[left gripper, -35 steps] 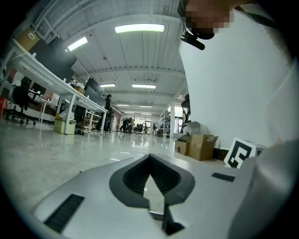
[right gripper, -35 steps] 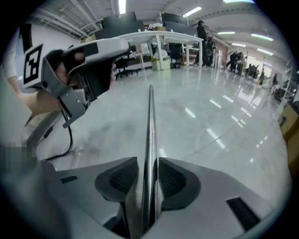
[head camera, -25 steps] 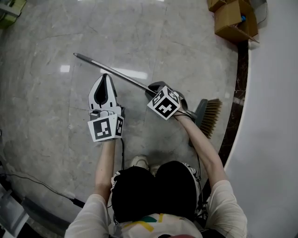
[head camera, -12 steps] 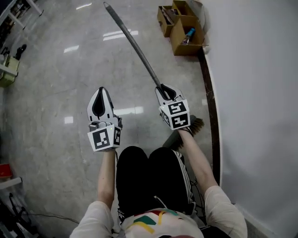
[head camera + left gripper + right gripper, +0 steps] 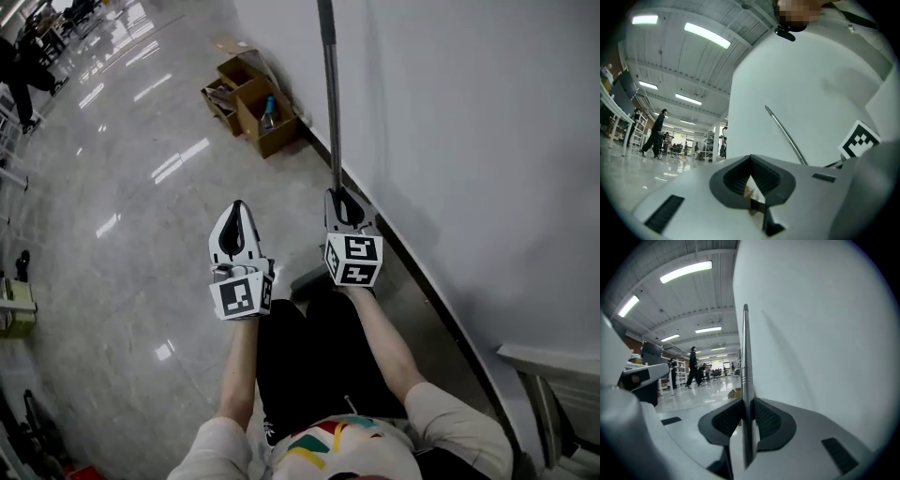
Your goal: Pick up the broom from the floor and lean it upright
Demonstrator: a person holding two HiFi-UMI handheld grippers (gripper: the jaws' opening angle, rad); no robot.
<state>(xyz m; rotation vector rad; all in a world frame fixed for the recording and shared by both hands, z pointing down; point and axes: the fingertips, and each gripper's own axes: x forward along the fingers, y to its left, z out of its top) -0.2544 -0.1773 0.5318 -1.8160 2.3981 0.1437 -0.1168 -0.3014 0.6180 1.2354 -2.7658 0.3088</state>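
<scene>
**Broom off the floor, now standing close to the wall**

The biggest change is in the whole scene. A second ago the head view looked down on the grey floor [image 5: 131, 234] with the broom lying flat across it. Now the white wall [image 5: 469, 141] fills the right half, and both arms are raised in front of the person. The cardboard boxes [image 5: 248, 98] sit at the wall's foot, further ahead.

The broom [image 5: 330, 103] has swung up with that rise. Its metal handle went from flat, to a slant half a second ago, to almost vertical, and it runs out of the top of the head view just beside the wall. Whether it touches the wall I cannot tell. A dark shape low between the two grippers is probably the brush head [image 5: 309, 279], down by the person's legs.

The right gripper [image 5: 343, 202] keeps its narrow clamp on the handle, and its own view shows the ribbed pads pressed on either side of the tube. The left gripper [image 5: 236, 211] has come up alongside, apart from the handle, with its jaws together at the tips and carrying nothing.

The pick-up looks done and the raising nearly so. What remains, I judge, is tipping the handle onto the wall and letting go without the brush head sliding out on the polished floor.
</scene>
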